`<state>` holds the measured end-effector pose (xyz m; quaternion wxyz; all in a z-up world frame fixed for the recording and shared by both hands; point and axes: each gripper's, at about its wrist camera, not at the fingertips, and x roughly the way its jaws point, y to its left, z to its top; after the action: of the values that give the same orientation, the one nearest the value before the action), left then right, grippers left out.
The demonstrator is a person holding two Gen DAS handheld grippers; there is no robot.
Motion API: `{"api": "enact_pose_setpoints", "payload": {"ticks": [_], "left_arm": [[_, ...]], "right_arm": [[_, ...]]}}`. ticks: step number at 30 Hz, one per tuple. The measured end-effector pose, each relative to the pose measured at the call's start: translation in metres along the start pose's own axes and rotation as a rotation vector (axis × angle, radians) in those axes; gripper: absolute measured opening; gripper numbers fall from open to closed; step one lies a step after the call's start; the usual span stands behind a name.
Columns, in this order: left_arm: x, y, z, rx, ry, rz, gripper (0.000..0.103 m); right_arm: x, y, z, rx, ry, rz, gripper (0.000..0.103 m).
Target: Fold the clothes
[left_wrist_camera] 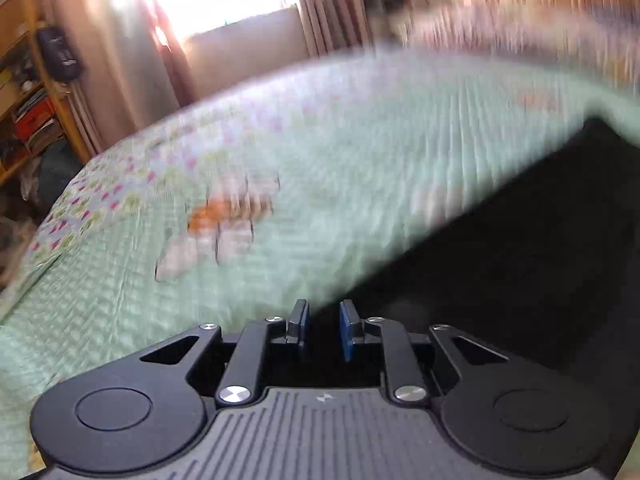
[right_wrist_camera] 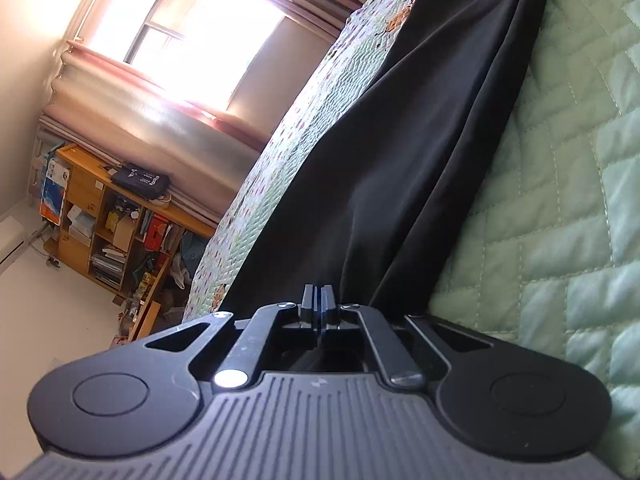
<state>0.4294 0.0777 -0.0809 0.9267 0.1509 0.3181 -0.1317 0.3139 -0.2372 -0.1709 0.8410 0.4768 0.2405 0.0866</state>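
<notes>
No legible text anywhere. Black pouch [right_wrist_camera: 140,179] on wooden shelf [right_wrist_camera: 96,216]: pale print, too small to read. Boxes and book spines in shelf compartments: markings unreadable. Small pale emblem on right gripper [right_wrist_camera: 319,300] body, no letters.

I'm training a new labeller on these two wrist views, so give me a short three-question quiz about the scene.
1. True or false: the black fabric garment lies stretched out on the pale green quilted bedspread.
2. Which gripper shows a clear gap between its pads: A) the left gripper, B) the right gripper?
3. Fill in: against the wall under the window stands a wooden ____ full of books and boxes.

Key
1. True.
2. A. The left pads stand apart at the garment's edge; the right jaws are pressed together with the dark cloth right at their tips.
3. Shelf.
</notes>
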Motion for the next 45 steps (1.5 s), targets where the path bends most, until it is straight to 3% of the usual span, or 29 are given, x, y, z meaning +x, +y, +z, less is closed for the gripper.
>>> {"api": "enact_pose_setpoints", "payload": {"ticks": [2,4,7,14,15,16,18,19,22,25,28,32,33,34,35,37,39,41,42,43,45], "left_arm": [[0.008,0.005,0.002,0.036,0.036,-0.028,0.024],[0.020,0.008,0.001,0.102,0.101,-0.098,0.039],[0.024,0.004,-0.004,0.175,0.126,-0.098,0.055],[0.025,0.005,-0.001,0.198,0.184,-0.176,0.063],[0.027,0.005,0.001,0.193,0.186,-0.186,0.058],[0.028,0.005,0.003,0.189,0.187,-0.195,0.041],[0.025,-0.006,0.002,0.245,0.181,-0.166,0.018],[0.023,-0.012,0.002,0.273,0.178,-0.150,0.013],[0.017,-0.043,-0.005,0.435,0.153,-0.008,0.010],[0.028,-0.054,-0.003,0.494,0.100,0.132,0.010],[0.047,-0.042,0.000,0.412,0.096,0.178,0.010],[0.039,-0.012,-0.001,0.255,0.097,0.061,0.012],[0.034,-0.004,-0.001,0.215,0.103,0.027,0.021],[0.030,-0.003,-0.001,0.221,0.102,0.062,0.039],[0.025,-0.002,-0.001,0.228,0.100,0.096,0.046],[0.008,0.000,-0.004,0.250,0.069,0.147,0.048],[-0.018,0.002,-0.008,0.189,0.017,0.176,0.047],[-0.050,-0.002,-0.014,0.120,-0.049,0.187,0.046],[-0.068,-0.009,-0.018,0.115,-0.087,0.173,0.046],[-0.086,-0.020,-0.023,0.133,-0.117,0.153,0.046],[-0.110,-0.044,-0.033,0.185,-0.131,0.089,0.054]], "right_arm": [[0.001,0.000,-0.001,0.003,0.002,0.003,0.002],[0.002,0.001,-0.001,0.005,0.003,0.007,0.002],[0.003,0.001,-0.001,0.002,0.005,0.011,0.002],[-0.003,-0.008,-0.004,0.001,0.008,0.014,0.002],[-0.002,-0.008,-0.004,-0.001,0.008,0.013,0.002],[-0.002,-0.008,-0.004,-0.001,0.008,0.014,0.002],[-0.002,-0.010,-0.005,-0.002,0.007,0.015,0.002],[-0.001,-0.014,-0.005,-0.001,0.007,0.016,0.002],[-0.001,-0.017,-0.005,0.000,0.005,0.017,0.002],[0.000,-0.015,-0.006,-0.014,0.003,0.010,0.003],[0.002,-0.016,-0.005,-0.006,0.005,0.017,0.003],[0.003,-0.017,-0.003,-0.007,0.010,0.014,0.002],[0.004,-0.016,-0.003,-0.010,0.012,0.010,0.000],[0.004,-0.017,-0.002,-0.006,0.014,0.008,0.000],[0.004,-0.018,0.000,-0.002,0.014,0.006,0.000],[0.001,-0.019,0.002,-0.002,0.003,0.004,0.000],[-0.002,-0.020,0.004,-0.002,-0.009,0.002,0.000],[-0.007,-0.020,0.006,0.007,-0.028,0.006,0.009],[-0.015,-0.018,0.008,0.010,-0.055,-0.004,0.023],[-0.023,-0.016,0.010,0.014,-0.083,-0.013,0.031],[-0.043,-0.009,0.015,0.016,-0.136,-0.023,0.068]]}}
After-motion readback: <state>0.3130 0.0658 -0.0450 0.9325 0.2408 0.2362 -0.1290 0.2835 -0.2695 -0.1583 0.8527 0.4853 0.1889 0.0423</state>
